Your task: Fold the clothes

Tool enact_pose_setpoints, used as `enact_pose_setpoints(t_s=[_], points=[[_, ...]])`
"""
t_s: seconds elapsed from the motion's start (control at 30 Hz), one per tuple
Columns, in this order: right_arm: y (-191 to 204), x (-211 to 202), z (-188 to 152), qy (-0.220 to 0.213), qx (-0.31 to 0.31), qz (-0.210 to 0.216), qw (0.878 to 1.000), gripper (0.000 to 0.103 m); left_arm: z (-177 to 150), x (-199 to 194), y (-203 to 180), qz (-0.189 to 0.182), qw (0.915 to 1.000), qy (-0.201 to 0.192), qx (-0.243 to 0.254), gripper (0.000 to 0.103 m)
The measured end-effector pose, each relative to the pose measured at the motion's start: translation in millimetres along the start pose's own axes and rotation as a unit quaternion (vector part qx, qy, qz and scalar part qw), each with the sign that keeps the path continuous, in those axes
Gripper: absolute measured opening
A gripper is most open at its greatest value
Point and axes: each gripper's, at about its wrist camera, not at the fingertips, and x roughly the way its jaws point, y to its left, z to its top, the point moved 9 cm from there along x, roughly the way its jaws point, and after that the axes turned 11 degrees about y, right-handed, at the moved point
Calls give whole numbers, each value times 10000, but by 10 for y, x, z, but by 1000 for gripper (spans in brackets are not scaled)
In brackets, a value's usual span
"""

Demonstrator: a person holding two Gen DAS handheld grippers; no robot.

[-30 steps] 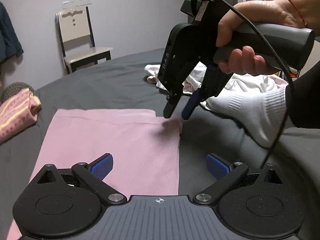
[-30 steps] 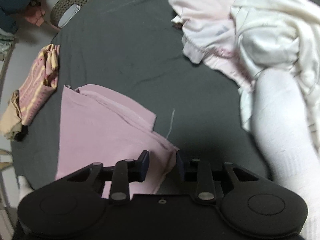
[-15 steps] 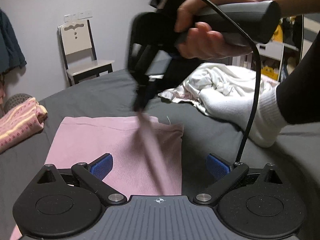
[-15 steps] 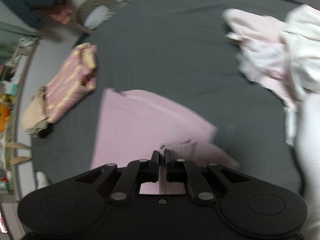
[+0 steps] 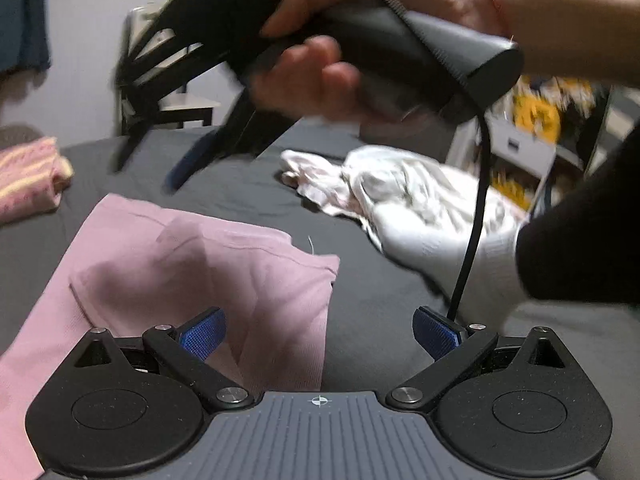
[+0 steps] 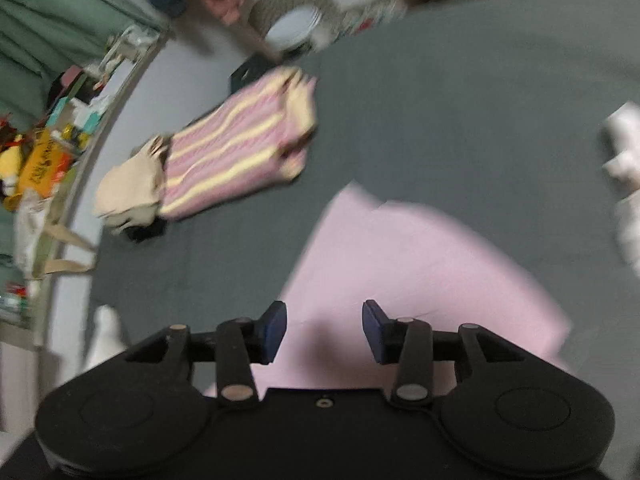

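right tongs (image 6: pixel 324 330) released pink garment (image 5: pixel 208 264).

Ribbed pink cloth garment (image 5: pixel 192 264), matt grey bedsheet (image 5: pixel 380 304)

Readable text: none in either view.
Orange packet (image 6: pixel 38 162) on the shelf at the left edge, right wrist view: dark lettering, too blurred to read.
White box (image 5: pixel 520 146) behind the bed, left wrist view: a small dark label, illegible.
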Motion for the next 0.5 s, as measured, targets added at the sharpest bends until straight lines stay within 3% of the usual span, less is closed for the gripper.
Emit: enact_pose_setpoints(t_s=[0.1,0.23,0.3,0.43,0.47,0.5], points=[[-505,-322,-25,-402,313,-574,9971,46,62,145,-102,732,9954,94,616,100],[-1014,-556,-241,-491,918,-581,9929,46,275,375,-199,1794,9716,149,1535,93],[-1166,-602,-315,-491,1006,-679,9914,46,348,474,-303,1836,9641,256,1903,83],[-1253,-517,-405,-292,1076,-752,9909,46,372,749,-477,1649,9583,626,2246,83],[-1251,-481,-428,-230,1074,-749,9911,46,370,804,-479,1613,9595,692,2202,77],[-1239,-459,-455,-186,1030,-712,9919,46,370,816,-408,1507,9664,706,1959,64]])
